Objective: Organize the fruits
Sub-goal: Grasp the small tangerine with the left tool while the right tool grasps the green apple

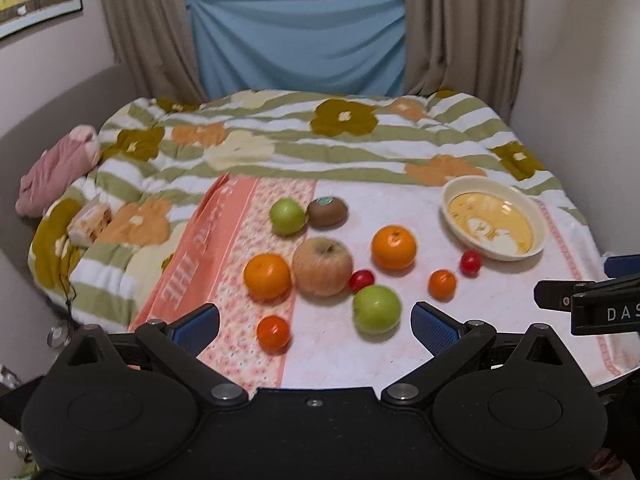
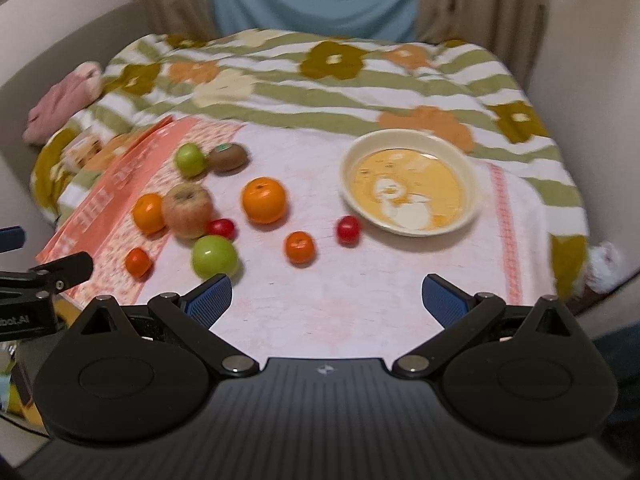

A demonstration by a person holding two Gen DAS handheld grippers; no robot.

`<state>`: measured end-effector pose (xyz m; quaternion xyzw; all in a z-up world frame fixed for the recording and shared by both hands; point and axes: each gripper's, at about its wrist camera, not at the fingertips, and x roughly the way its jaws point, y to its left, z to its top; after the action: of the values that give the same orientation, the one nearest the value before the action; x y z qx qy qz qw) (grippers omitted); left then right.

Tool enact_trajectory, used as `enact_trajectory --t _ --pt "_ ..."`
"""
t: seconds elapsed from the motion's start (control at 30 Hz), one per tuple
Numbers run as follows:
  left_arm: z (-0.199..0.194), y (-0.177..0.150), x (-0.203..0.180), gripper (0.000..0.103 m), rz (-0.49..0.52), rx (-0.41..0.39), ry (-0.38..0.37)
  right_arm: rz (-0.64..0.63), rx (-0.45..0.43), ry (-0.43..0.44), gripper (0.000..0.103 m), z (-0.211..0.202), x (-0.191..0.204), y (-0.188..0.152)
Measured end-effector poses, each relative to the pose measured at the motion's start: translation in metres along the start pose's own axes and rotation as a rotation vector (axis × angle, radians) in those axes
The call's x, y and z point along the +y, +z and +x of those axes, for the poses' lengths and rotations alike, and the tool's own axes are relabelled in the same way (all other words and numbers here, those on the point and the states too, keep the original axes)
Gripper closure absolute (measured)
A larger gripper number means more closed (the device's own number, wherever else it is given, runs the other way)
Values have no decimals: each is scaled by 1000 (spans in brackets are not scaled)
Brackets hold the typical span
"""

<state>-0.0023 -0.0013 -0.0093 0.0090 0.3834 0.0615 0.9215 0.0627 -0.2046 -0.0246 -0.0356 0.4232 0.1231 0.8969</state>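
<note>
Fruit lies loose on a pink-and-white cloth [image 1: 500,300]: a big reddish apple [image 1: 322,266], two oranges [image 1: 393,248] [image 1: 267,277], two green apples [image 1: 376,309] [image 1: 287,216], a kiwi [image 1: 327,212], two small tangerines [image 1: 273,334] [image 1: 442,284] and two red cherry tomatoes [image 1: 362,280] [image 1: 470,263]. A cream bowl [image 1: 456,192] with a yellow cartoon inside stands empty at the right; it appears also in the right wrist view [image 2: 472,168]. My left gripper [image 1: 315,328] is open just short of the near green apple. My right gripper [image 2: 327,298] is open over bare cloth, below the bowl.
A striped floral blanket [image 1: 280,148] covers the bed behind the cloth. A pink garment [image 1: 56,168] and a small packet [image 1: 90,220] lie at the left. Walls close in on both sides; curtains [image 1: 460,24] and a blue sheet [image 1: 298,40] hang behind.
</note>
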Motion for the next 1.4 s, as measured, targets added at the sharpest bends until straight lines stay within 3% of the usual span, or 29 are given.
enact_trajectory --t 0.27,0.7,0.93,1.03,1.23,1.4 --pt "49 -20 30 3 16 61 -13 -41 22 100 0 58 36 1" --pt "143 -28 55 33 123 158 -91 11 72 126 0 144 89 0" --pt "163 -32 55 45 188 188 -152 46 93 98 0 167 104 1" --pt "168 -33 57 60 193 198 -173 53 100 87 0 174 107 2" --pt "170 -32 61 61 221 191 -198 65 119 66 0 185 113 4" --pt "168 -33 64 61 244 190 -205 53 146 53 11 195 122 5"
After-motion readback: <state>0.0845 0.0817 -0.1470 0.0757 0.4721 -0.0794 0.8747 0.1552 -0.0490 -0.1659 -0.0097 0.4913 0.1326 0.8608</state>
